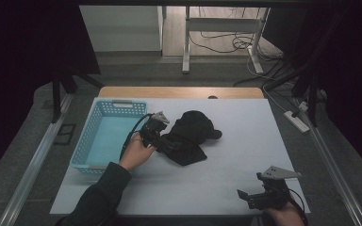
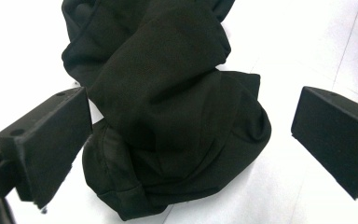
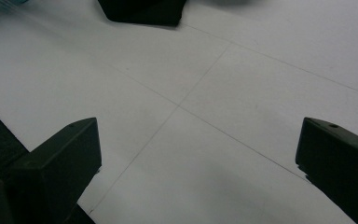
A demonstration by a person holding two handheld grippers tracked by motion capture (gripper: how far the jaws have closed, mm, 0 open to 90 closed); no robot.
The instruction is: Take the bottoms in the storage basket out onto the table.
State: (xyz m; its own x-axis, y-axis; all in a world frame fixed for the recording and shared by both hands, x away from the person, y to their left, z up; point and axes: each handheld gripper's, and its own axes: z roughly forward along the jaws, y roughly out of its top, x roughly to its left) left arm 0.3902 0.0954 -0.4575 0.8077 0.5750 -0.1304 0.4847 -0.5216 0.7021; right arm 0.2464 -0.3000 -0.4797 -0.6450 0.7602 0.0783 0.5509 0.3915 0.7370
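Observation:
A crumpled black garment (image 1: 192,133) lies in the middle of the white table (image 1: 245,155). My left gripper (image 1: 170,145), held by a hand in a dark sleeve, sits at the garment's left edge. In the left gripper view the black garment (image 2: 168,121) bulges between the two jaws, and the left gripper (image 2: 191,107) is open around it, with gaps at both sides. My right gripper (image 1: 246,196) rests at the table's front right, apart from the garment. The right gripper (image 3: 199,135) is open over bare table, with a corner of the garment (image 3: 142,11) far ahead.
A light blue plastic basket (image 1: 122,103) stands empty at the table's left, just behind my left hand. Past the far wooden edge (image 1: 179,92) are a desk frame and floor cables. Dark curtains flank both sides.

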